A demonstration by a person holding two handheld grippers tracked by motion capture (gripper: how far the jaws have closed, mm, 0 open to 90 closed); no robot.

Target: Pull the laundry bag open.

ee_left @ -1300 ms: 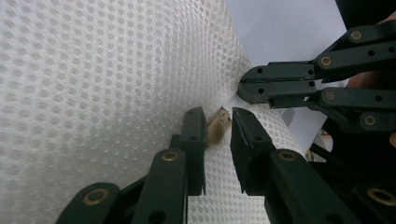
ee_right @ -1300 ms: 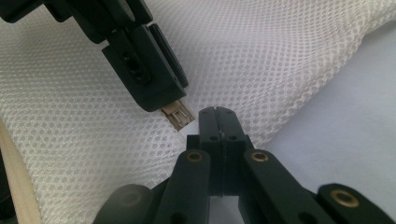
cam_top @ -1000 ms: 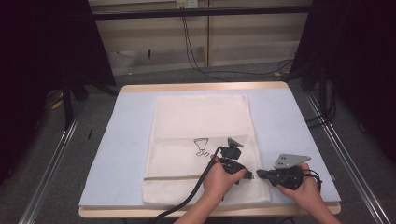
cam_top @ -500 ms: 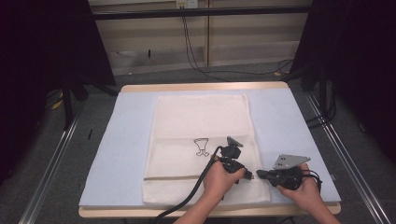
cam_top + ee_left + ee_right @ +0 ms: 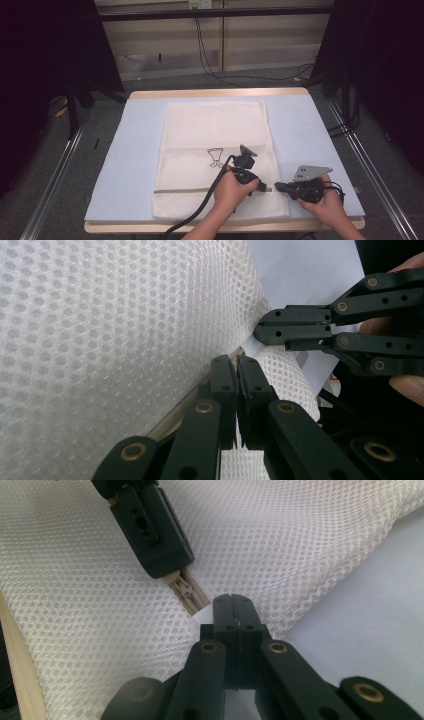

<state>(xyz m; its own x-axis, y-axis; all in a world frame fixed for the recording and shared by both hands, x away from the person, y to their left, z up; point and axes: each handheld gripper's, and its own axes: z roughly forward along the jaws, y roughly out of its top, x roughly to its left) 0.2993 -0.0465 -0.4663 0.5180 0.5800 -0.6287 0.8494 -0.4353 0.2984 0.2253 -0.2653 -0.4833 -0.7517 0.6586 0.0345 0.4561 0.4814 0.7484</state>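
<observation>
A white mesh bag (image 5: 215, 130) lies flat on the pale blue mat (image 5: 310, 125), and a black wire clip (image 5: 216, 156) rests on its middle. Both grippers meet at the bag's near right edge. My left gripper (image 5: 267, 189) (image 5: 235, 365) is shut on the bag's zipper (image 5: 184, 589), whose beige tape and slider show just past its fingertips (image 5: 165, 560). My right gripper (image 5: 277, 187) (image 5: 234, 602) faces it from the right. It is shut on a white tab (image 5: 252, 345) at the edge of the mesh, close to the zipper's end.
The mat covers a wooden table (image 5: 215, 93) with metal rails (image 5: 50, 180) on both sides. A black cable (image 5: 200, 210) trails from the left gripper toward the near edge. Dark stands and cables sit on the floor beyond the table.
</observation>
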